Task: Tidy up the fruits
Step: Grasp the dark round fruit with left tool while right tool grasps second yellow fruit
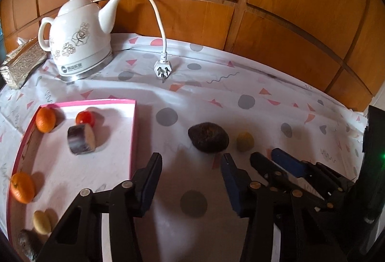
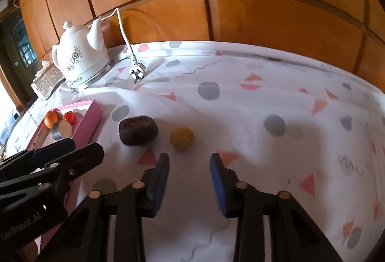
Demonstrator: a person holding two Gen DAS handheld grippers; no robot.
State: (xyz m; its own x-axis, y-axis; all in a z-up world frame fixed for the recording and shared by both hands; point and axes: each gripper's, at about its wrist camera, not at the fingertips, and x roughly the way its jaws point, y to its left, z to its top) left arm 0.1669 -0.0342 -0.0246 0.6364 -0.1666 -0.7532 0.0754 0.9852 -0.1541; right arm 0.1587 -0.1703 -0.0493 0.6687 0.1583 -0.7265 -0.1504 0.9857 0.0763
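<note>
A pink-rimmed tray (image 1: 133,127) lies at the left and holds two oranges (image 1: 45,119), a red tomato (image 1: 84,117), a cut purple eggplant piece (image 1: 81,138), a small potato (image 1: 41,222) and a dark fruit at its near corner. On the cloth sit a dark brown fruit (image 1: 208,138) and a small yellow fruit (image 1: 245,141); both also show in the right wrist view, brown (image 2: 137,130), yellow (image 2: 182,137). My left gripper (image 1: 191,162) is open and empty, just short of the brown fruit. My right gripper (image 2: 190,159) is open and empty, just short of the yellow fruit.
A white floral kettle (image 1: 80,41) stands at the back left, its plug (image 1: 163,68) lying on the patterned tablecloth. An ornate tissue box (image 1: 22,64) sits left of the kettle. Wooden panelling runs behind the table. The right gripper's fingers (image 1: 284,161) show beside the left one.
</note>
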